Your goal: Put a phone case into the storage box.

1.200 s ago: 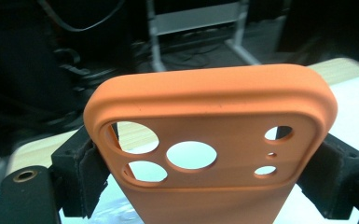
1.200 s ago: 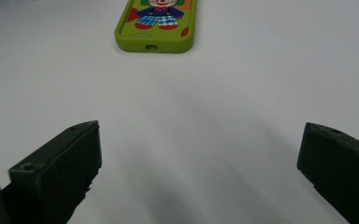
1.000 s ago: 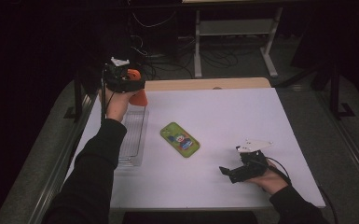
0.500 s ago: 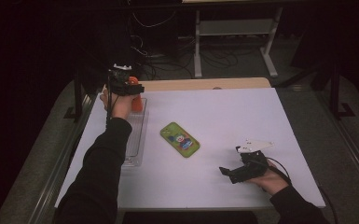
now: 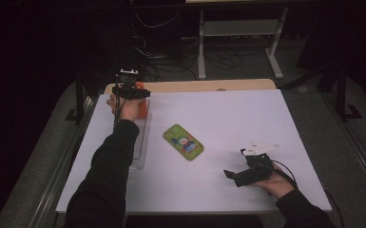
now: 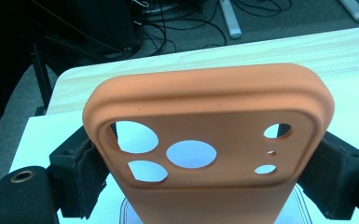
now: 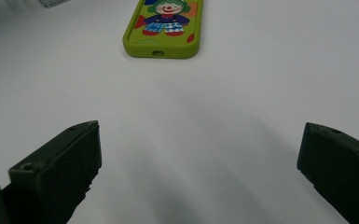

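My left gripper (image 5: 132, 91) is shut on an orange phone case (image 5: 143, 107) at the table's far left; the case (image 6: 205, 140) stands upright between the jaws, its camera holes showing the white table behind. A green phone case (image 5: 184, 142) with a clown picture lies flat near the middle of the table. In the right gripper view the green case (image 7: 165, 28) lies ahead of my jaws. My right gripper (image 5: 235, 175) rests near the front right of the table, open, with nothing between its fingers (image 7: 60, 172).
A clear plastic tray (image 5: 139, 152) lies along the left side of the white table (image 5: 266, 118), under the left forearm. A wooden strip (image 5: 209, 86) runs along the far edge. Beyond it are cables and a metal stand on the floor.
The left gripper has moved the orange case down and slightly right, nearer the far end of the tray. The right gripper has stayed put.
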